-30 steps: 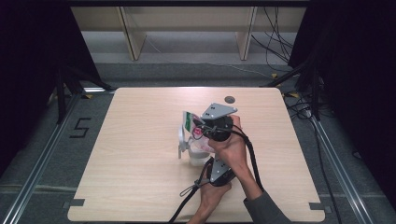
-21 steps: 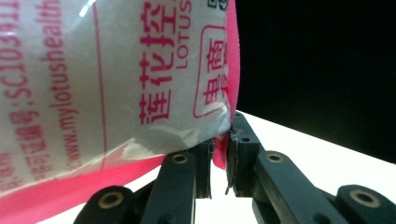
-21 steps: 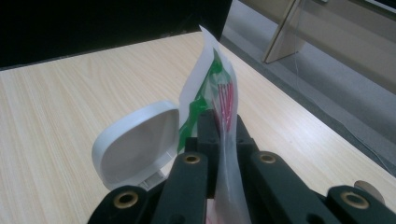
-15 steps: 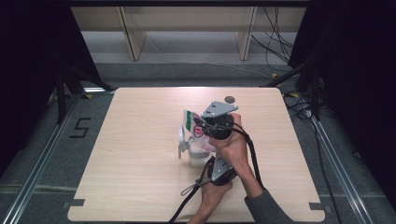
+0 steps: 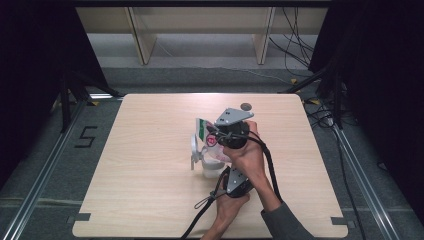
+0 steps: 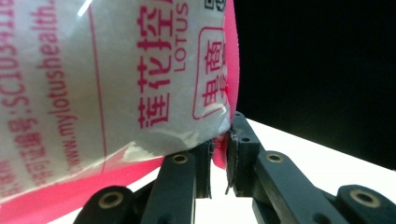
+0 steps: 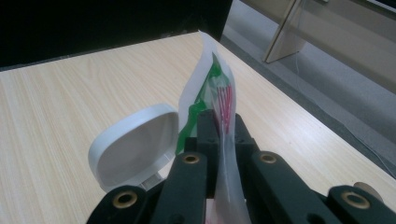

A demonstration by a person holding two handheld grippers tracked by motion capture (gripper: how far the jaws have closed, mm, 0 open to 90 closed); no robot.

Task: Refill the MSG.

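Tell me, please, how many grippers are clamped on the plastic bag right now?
2: the left gripper pinches the bag's pink lower edge, and the right gripper pinches its upper part, above the white container's open lid.

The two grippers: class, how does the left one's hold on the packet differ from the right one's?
The left gripper pinches the packet at a pink edge beside red print; the right gripper clamps a thin edge marked green and red. In the high view the left gripper sits nearer the person, the right gripper farther up the table. Both are shut on the packet.
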